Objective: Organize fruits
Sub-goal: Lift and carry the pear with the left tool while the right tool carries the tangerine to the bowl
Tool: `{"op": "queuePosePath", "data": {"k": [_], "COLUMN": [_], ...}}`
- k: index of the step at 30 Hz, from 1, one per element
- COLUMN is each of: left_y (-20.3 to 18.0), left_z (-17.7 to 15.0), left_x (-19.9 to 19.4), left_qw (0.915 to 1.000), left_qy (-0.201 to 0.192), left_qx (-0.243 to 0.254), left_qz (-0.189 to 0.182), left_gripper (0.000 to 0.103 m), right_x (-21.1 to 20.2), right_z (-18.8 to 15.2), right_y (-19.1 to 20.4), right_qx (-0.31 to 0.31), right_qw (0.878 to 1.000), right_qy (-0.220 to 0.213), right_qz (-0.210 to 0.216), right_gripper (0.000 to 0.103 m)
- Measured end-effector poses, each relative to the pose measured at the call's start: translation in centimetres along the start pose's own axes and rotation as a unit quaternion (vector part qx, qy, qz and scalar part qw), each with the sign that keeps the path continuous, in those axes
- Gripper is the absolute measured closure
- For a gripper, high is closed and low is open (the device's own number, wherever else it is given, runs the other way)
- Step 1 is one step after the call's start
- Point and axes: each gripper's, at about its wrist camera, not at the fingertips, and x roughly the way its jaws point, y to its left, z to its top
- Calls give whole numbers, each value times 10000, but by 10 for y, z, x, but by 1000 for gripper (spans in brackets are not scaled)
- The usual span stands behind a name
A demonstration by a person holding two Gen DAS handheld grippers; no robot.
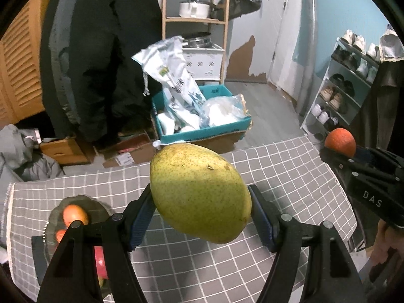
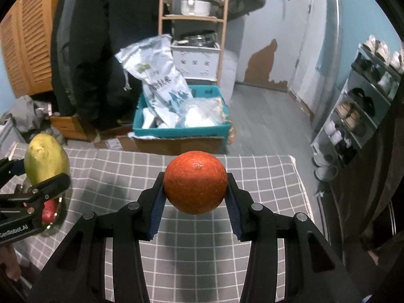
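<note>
Left gripper (image 1: 202, 209) clamping a green mango (image 1: 199, 192), right gripper (image 2: 195, 194) gripping an orange (image 2: 195, 182), above checked tablecloth (image 2: 252, 227).

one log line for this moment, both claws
left claw: shut on yellow-green mango | right claw: shut on round orange | both above grey checked tablecloth

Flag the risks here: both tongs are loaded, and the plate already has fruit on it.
1. The mango is pinched across its middle by the left tongs, with its bulk sticking out past the pads; it could rotate or slip.
2. The plate already holds several fruits and sits near the table's left edge; adding the mango may knock one off.
3. The orange in the right tongs is round, held at two small contacts over the tablecloth; if dropped, it could roll.
</note>
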Motion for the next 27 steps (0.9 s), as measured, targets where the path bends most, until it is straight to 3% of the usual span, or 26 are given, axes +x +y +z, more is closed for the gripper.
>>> {"op": "queuePosePath", "data": {"k": [10,27], "left_y": [42,118], "left_z": [-3,-31], "left_x": [-31,-39], "left_qw": [9992,9941], "left_qy": [-184,-77], "left_qx": [-226,-667], "left_qz": [260,846], "left_gripper": [30,30], "right_x": [-7,14], "right_z": [13,32], "right_y": [41,134], "right_qx": [-221,-670], "right_qw": [9989,9923], "right_qy": [-118,-45], "right_qz": [385,1038], "right_gripper": [60,60]}}
